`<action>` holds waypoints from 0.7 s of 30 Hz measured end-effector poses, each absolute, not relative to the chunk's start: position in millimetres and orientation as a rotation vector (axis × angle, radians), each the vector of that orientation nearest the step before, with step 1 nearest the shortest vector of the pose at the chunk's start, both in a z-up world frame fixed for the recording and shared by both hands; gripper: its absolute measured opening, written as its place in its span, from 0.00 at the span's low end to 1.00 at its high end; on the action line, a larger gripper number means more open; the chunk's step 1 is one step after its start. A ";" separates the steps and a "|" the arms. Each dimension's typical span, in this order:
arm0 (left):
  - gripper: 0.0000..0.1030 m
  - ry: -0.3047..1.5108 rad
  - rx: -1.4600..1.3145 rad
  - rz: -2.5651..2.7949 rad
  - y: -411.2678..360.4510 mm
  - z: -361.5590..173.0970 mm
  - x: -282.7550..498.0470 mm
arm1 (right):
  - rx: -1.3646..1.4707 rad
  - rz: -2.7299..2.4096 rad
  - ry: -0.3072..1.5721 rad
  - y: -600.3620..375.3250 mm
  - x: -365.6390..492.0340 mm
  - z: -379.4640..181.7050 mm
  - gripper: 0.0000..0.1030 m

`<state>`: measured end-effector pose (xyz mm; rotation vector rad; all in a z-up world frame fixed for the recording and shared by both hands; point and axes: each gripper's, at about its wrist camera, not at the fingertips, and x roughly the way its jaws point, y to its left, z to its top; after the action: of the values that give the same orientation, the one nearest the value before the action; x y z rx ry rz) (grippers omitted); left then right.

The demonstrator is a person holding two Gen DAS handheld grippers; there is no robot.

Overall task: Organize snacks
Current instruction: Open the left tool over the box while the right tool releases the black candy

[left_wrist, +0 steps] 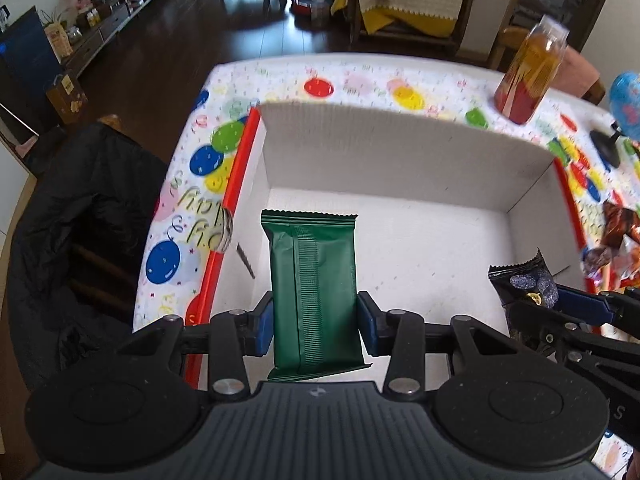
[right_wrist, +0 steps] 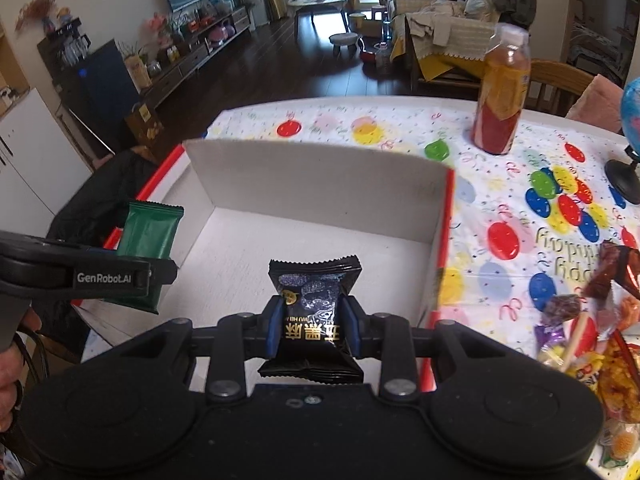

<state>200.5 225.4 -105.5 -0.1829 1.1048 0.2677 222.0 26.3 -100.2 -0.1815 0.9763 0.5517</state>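
Note:
My left gripper [left_wrist: 316, 322] is shut on a green snack packet [left_wrist: 314, 280] and holds it above the left part of a white cardboard box [left_wrist: 400, 152] with red edges. My right gripper [right_wrist: 310, 326] is shut on a black snack packet [right_wrist: 314, 312] and holds it above the box's [right_wrist: 320, 184] near middle. The black packet [left_wrist: 524, 284] and the right gripper also show at the right of the left wrist view. The green packet [right_wrist: 150, 236] and the left gripper show at the left of the right wrist view. The box floor is bare.
The box sits on a table with a balloon-print cloth [right_wrist: 500, 208]. A juice bottle [right_wrist: 502, 92] stands at the back right, a globe [right_wrist: 632, 120] beyond it. A pile of loose snacks [right_wrist: 592, 320] lies right of the box. A black jacket on a chair [left_wrist: 80, 220] is at the left.

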 end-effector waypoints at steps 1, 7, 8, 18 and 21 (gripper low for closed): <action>0.40 1.111 -0.175 0.269 225.2 -108.5 201.3 | -0.183 0.553 0.984 27.8 221.7 -102.8 0.29; 0.40 1.141 -0.153 0.253 221.5 -122.0 205.0 | -0.205 0.544 1.014 36.3 222.2 -119.0 0.30; 0.40 1.145 -0.155 0.253 221.2 -124.2 205.2 | -0.207 0.544 1.020 36.7 221.3 -121.2 0.30; 0.40 1.168 -0.141 0.255 217.7 -133.6 201.1 | -0.225 0.532 1.030 40.1 218.6 -131.4 0.32; 0.42 1.166 -0.146 0.250 217.9 -132.1 197.9 | -0.225 0.534 1.026 40.2 215.3 -129.9 0.36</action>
<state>197.9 217.9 -132.1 -0.1460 1.1663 0.2498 215.3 40.2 -129.9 -0.2250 1.0264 0.5339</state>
